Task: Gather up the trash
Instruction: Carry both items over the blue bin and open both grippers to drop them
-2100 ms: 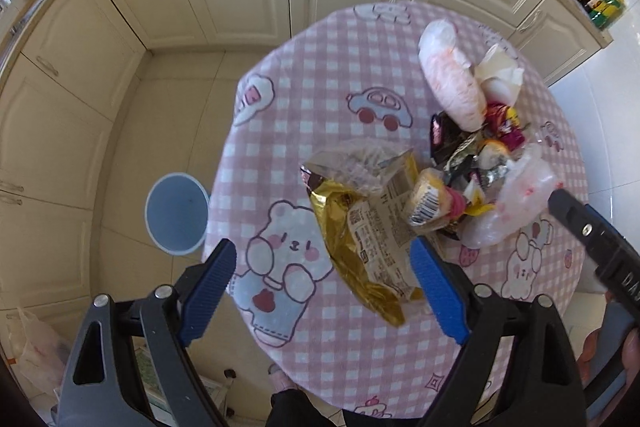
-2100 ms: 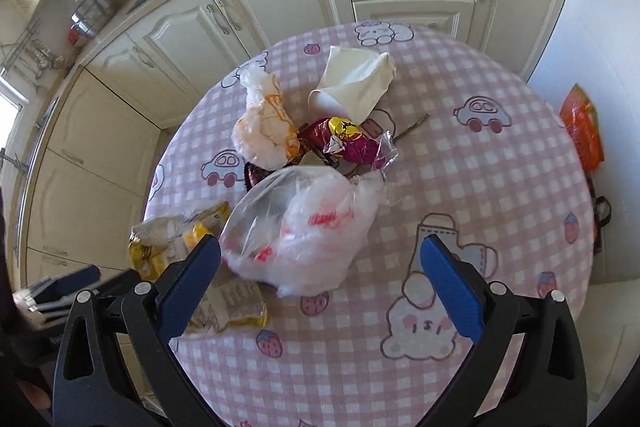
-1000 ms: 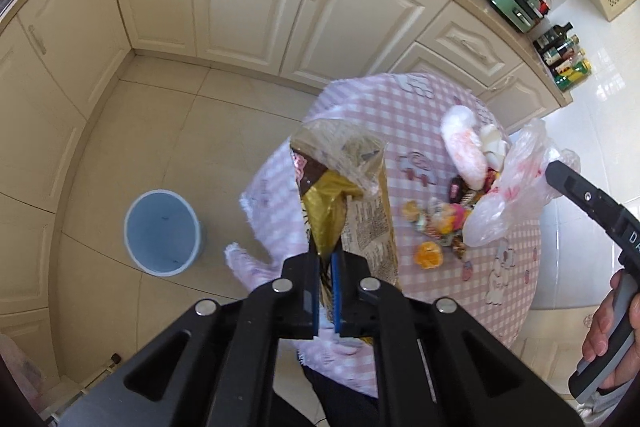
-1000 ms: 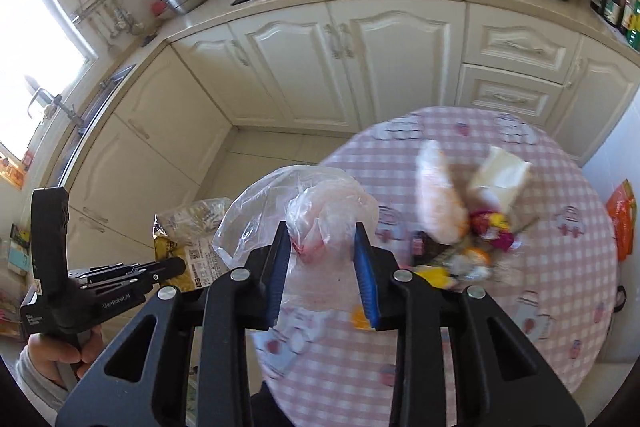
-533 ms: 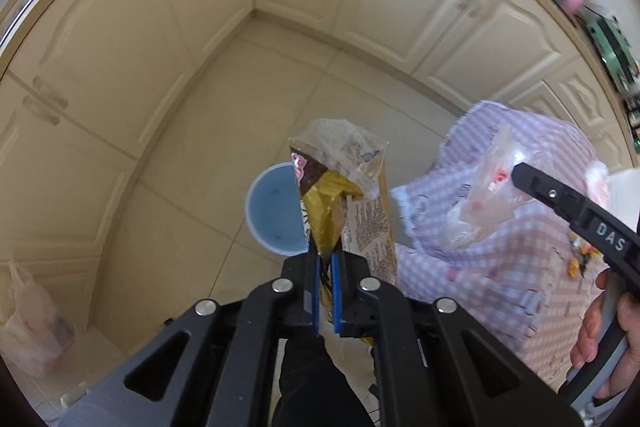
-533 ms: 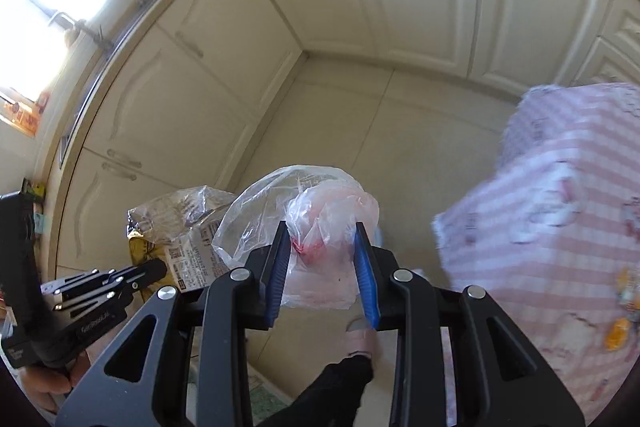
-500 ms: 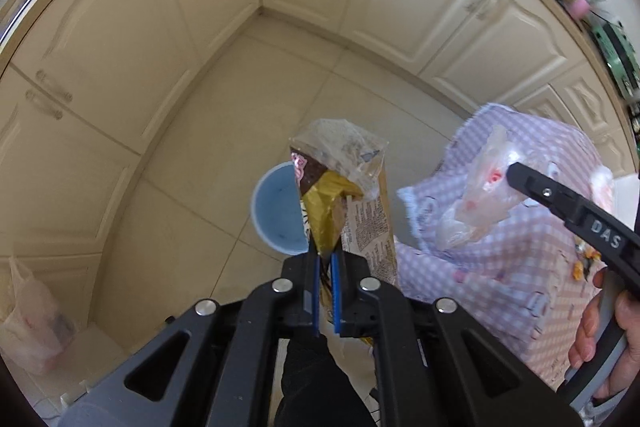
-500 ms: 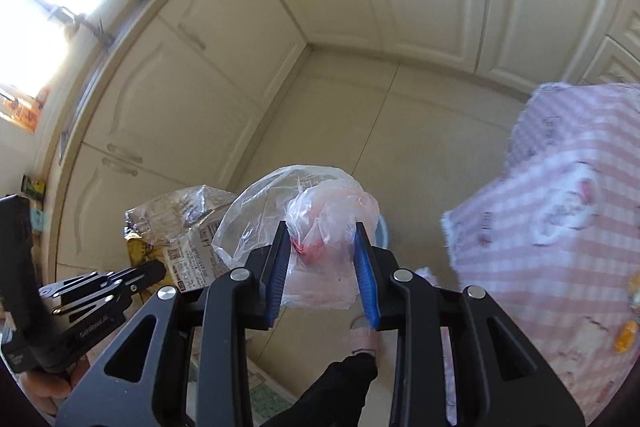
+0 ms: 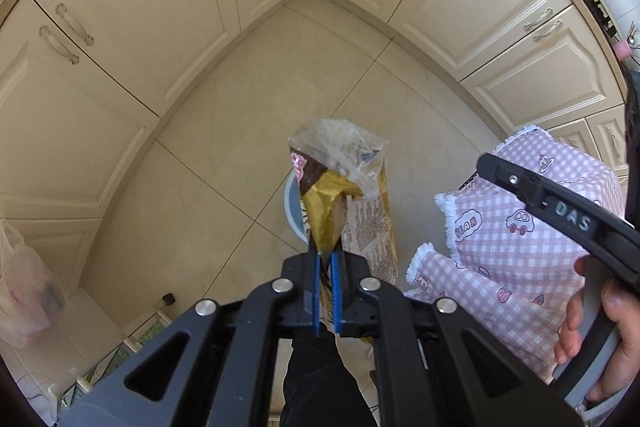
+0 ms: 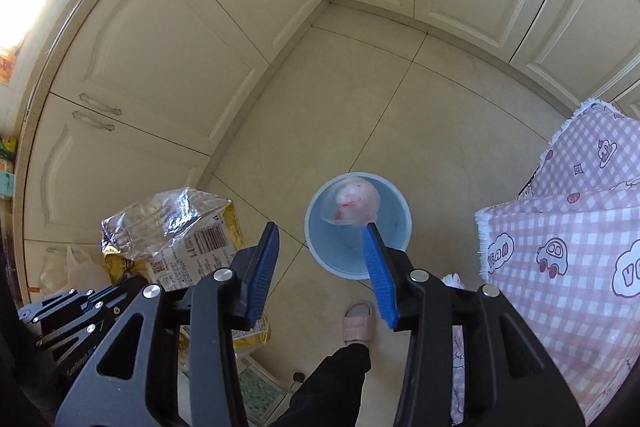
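Two grippers above the floor, pointing steeply down. Right gripper: jaws opening, nothing between them, plastic bag below in the blue bin. Left gripper: jaws clamped on hanging snack wrappers, long axis along the jaws, bin right behind them. Desk right.

The bin stands on the floor, left of the table and before the corner cabinets. A bag lies in the bin. The wrapper hangs left of the bin, and a foot stands just before it.
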Motion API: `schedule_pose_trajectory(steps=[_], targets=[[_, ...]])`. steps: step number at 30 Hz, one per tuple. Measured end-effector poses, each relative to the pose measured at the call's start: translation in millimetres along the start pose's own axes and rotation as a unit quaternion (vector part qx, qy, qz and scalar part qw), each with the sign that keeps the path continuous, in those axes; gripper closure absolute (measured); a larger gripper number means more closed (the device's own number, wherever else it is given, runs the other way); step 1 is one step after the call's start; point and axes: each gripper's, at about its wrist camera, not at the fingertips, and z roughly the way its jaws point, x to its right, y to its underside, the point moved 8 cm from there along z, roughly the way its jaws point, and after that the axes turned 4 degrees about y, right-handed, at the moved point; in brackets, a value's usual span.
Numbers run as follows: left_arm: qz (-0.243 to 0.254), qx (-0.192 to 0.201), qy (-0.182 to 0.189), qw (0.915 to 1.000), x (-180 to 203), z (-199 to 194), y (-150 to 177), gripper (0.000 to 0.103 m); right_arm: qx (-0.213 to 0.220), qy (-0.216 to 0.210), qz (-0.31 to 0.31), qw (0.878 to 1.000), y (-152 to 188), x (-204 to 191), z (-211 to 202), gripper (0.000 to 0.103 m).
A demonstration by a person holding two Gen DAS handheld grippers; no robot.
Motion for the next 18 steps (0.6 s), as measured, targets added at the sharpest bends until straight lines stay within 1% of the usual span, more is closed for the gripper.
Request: schedule_pose_trajectory(steps=[4, 6, 9, 12, 14, 15, 17, 18], targets=[[0.004, -0.010, 0.007, 0.9999, 1, 8, -1, 0.098, 0.012, 0.009, 0.005, 1.000, 3, -2, -10, 0.060], [0.009, -0.013, 0.009, 0.9998, 8, 11, -4, 0.098, 0.021, 0.012, 0.007, 1.000, 5, -2, -18, 0.055], [0.022, -0.015, 0.014, 0.9996, 21, 13, -11, 0.098, 0.037, 0.020, 0.008, 0.999, 6, 4, -33, 0.051], [0.034, -0.014, 0.014, 0.9992, 36, 15, -18, 0.098, 0.053, 0.023, 0.017, 0.998, 5, 13, -47, 0.050], [0.041, -0.014, 0.017, 0.9989, 47, 15, -22, 0.096, 0.062, 0.023, 0.025, 0.997, 5, 20, -55, 0.049], [0.041, -0.016, 0.020, 0.9989, 50, 15, -23, 0.093, 0.066, 0.022, 0.030, 0.997, 5, 24, -59, 0.048], [0.041, -0.011, 0.016, 0.9990, 57, 12, -27, 0.061, 0.073, 0.022, 0.037, 0.996, 6, 29, -66, 0.048], [0.043, -0.002, 0.012, 0.9990, 61, 9, -28, 0.057, 0.075, 0.022, 0.041, 0.996, 7, 33, -69, 0.048]])
